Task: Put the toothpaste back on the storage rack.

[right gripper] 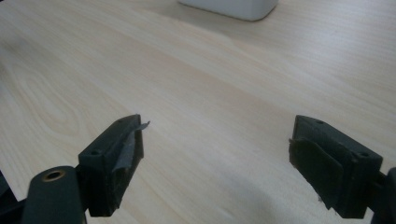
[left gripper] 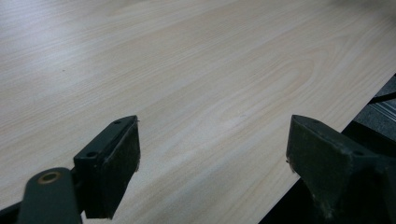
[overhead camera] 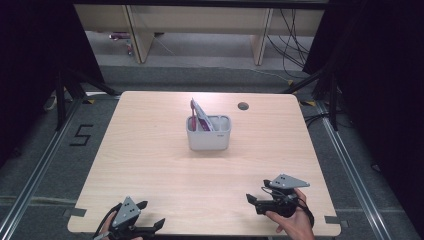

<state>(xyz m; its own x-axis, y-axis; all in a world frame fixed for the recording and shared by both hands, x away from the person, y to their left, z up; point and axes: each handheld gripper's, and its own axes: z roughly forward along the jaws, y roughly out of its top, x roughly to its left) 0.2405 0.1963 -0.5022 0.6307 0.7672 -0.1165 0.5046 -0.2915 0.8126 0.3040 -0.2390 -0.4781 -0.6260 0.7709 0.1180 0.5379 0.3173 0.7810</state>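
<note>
White rectangular plastic holder (overhead camera: 208, 134) with compartments sits upright near the middle of the light wood-grain table (overhead camera: 150, 150), slightly toward the far side. A flat pink-and-white packet (overhead camera: 201, 116) stands tilted in its left part, sticking up above the rim. Small round dark hole (overhead camera: 243, 106) in the table just beyond the holder, to its right. Left claw (overhead camera: 151, 216) is at the near left edge of the table, held in a hand (overhead camera: 107, 225), jaws released and wide apart with bare table between them; in the left gripper view (left gripper: 212, 144) the table edge runs under the right jaw. Right claw (overhead camera: 250, 198) is at the near right, held in a hand (overhead camera: 295, 222), well apart from the holder; jaws released, nothing between them (right gripper: 215, 144). The holder's white base (right gripper: 231, 8) shows at the top of the right gripper view.
</note>
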